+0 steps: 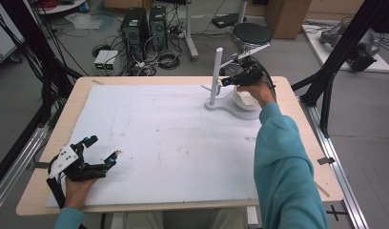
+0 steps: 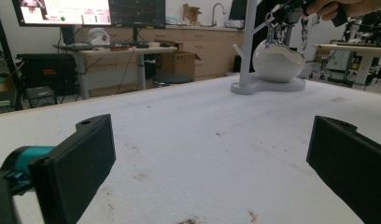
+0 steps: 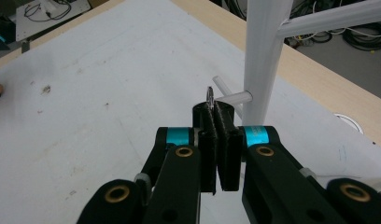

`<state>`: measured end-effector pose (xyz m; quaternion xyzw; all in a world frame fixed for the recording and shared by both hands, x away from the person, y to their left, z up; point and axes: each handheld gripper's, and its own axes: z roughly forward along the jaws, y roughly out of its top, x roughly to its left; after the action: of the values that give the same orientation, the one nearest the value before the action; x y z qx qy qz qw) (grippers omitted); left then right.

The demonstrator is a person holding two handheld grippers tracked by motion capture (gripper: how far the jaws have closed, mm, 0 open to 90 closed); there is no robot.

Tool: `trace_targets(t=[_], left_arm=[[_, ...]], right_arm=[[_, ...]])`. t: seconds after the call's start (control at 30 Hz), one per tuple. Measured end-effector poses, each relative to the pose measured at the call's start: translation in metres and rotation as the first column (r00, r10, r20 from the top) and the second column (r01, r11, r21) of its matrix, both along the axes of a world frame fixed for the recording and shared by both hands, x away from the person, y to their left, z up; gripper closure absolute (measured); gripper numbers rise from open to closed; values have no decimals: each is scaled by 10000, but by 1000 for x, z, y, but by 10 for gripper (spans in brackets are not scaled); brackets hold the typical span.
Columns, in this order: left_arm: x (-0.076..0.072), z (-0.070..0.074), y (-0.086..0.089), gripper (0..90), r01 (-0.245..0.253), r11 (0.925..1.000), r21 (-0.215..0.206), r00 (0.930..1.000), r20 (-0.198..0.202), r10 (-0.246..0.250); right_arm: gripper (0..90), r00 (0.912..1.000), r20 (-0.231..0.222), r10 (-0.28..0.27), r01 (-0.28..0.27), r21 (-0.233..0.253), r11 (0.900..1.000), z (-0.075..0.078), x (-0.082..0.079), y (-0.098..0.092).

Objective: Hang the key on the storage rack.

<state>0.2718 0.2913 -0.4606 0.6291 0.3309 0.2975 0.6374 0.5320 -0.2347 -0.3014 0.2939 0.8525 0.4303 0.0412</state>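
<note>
A white stand (image 1: 215, 76) with a tall pole and short side pegs rises at the far right of the table, and a white egg-shaped bowl (image 1: 244, 99) sits on its base. My right gripper (image 1: 224, 81) is beside the pole, above the bowl. In the right gripper view its jaws (image 3: 218, 109) are shut on a small metal ring (image 3: 209, 94), just short of a peg (image 3: 233, 97). In the left gripper view, metal chains (image 2: 272, 32) hang from that gripper over the bowl (image 2: 277, 60). My left gripper (image 1: 103, 150) rests open at the near left, with nothing between its jaws (image 2: 215, 140).
A white foam mat (image 1: 159, 143) with faint stains covers most of the wooden table (image 1: 297, 143). Beyond the far edge stand computer towers (image 1: 138, 28), cables and a round stool (image 1: 251, 33). Black frame struts (image 1: 335, 57) flank the right side.
</note>
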Motion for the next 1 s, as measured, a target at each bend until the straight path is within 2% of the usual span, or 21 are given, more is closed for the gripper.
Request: trace_targets(t=[0.2,0.4,0.53,0.7,0.8,0.83,0.87,0.9,0.93,0.97,1.0], left_arm=[[0,0,0,17,-4,10000,-11,10000,-2,4],[0,0,0,17,-11,10000,-30,10000,7,11],[0,0,0,17,-8,10000,-56,10000,-12,8],[0,0,0,17,-9,10000,-67,10000,0,9],[0,0,2,17,-31,9998,-182,10000,-61,29],[0,0,2,17,-31,9998,-182,10000,-61,29],[1,0,2,17,-69,9997,-246,10000,-72,67],[1,0,2,17,-69,9997,-246,10000,-72,67],[1,0,2,17,-70,9997,-216,9999,-75,69],[1,0,2,17,-70,9997,-216,9999,-75,69],[1,0,2,17,-67,9998,-193,10000,-65,66]], right_arm=[[879,9999,-48,-99,99,46,9999,-2,1,1],[865,9997,80,-223,224,-75,9997,-3,2,2],[848,9990,220,-381,379,94,9992,-1,2,1],[818,9990,234,-382,381,35,9993,-1,1,0],[668,9972,368,-646,639,200,9978,4,-3,-2],[668,9972,368,-646,639,200,9978,4,-3,-2],[504,9949,462,-900,893,177,9958,6,-6,-3],[504,9949,462,-900,893,177,9958,6,-6,-3],[253,9875,791,-1361,1372,-83,9905,10,-11,-2],[121,9844,896,-1516,1538,-184,9879,12,-13,-3],[38,9824,946,-1608,1638,-252,9862,14,-17,-2]])
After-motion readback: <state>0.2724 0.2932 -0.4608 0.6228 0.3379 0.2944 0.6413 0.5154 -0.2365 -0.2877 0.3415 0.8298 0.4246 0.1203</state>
